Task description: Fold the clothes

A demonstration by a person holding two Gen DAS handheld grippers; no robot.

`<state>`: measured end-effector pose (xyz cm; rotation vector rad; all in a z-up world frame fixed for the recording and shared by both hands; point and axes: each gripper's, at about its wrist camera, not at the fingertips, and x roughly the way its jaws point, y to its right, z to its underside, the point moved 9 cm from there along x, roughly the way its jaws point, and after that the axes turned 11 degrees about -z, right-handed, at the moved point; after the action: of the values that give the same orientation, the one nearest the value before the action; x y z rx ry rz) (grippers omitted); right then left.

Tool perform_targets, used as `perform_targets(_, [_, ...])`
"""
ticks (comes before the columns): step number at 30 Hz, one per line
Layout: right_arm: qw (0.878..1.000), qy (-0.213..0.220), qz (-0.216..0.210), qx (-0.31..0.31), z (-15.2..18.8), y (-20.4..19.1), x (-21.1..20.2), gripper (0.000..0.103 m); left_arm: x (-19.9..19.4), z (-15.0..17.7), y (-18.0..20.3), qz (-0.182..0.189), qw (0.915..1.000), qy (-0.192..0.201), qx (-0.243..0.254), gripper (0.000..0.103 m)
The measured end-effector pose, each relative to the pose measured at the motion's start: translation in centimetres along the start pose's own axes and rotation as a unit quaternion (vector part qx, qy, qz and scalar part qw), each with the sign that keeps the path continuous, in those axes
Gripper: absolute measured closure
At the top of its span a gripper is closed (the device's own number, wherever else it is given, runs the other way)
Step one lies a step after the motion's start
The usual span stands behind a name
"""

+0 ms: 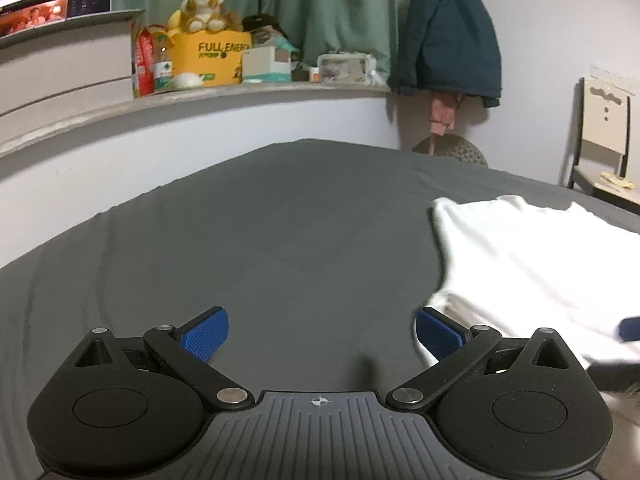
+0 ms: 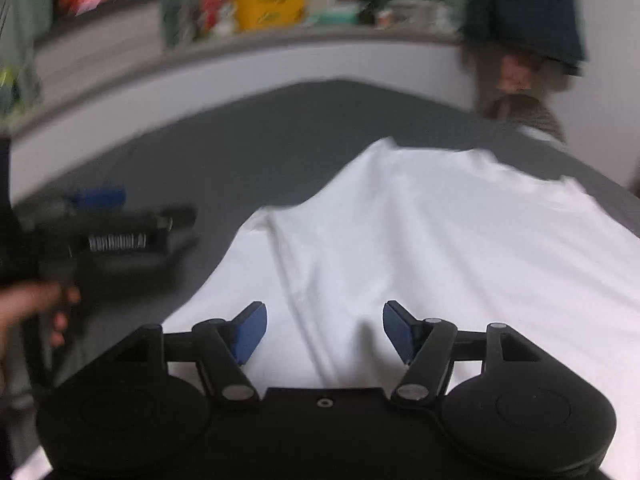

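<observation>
Legible lettering: one item, on the ledge behind the bed.

Yellow box [image 1: 208, 58], standing on the grey ledge [image 1: 256, 90] under a plush toy [image 1: 202, 10]: "FULL ENER…" in dark capitals, the last letters cut off by the box's edge. Smaller print below it, the screen [image 1: 52, 4] at the far left and the white lettering on the left gripper's [image 2: 116, 240] body are too blurred to read.
</observation>
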<state>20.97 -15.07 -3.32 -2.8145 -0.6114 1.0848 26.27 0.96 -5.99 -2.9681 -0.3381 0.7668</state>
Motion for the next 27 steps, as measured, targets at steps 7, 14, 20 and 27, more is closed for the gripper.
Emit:
perform_targets(7, [0.995,-0.047,0.057,0.073,6.1,6.7,-4.2,0.033,-4.8,-1.0,5.7,0.071,0.9963,0.038,0.03,0.0])
perform_targets(14, [0.991,-0.061,0.069,0.097,9.4,8.2,-8.7,0.024,-10.1,0.1,10.9,0.131,0.9867,0.043,0.085,0.0])
perform_targets(20, [0.995,-0.053,0.058,0.055,9.6,7.5,-10.3,0.023,-13.2,1.8,11.8,0.139,0.9877,0.01,0.072,0.0])
perform_targets(27, [0.978,0.06,0.064,0.188,7.2,13.1,-17.9,0.016,-14.9,3.5,11.8,0.151,0.9873,-0.024,0.042,0.0])
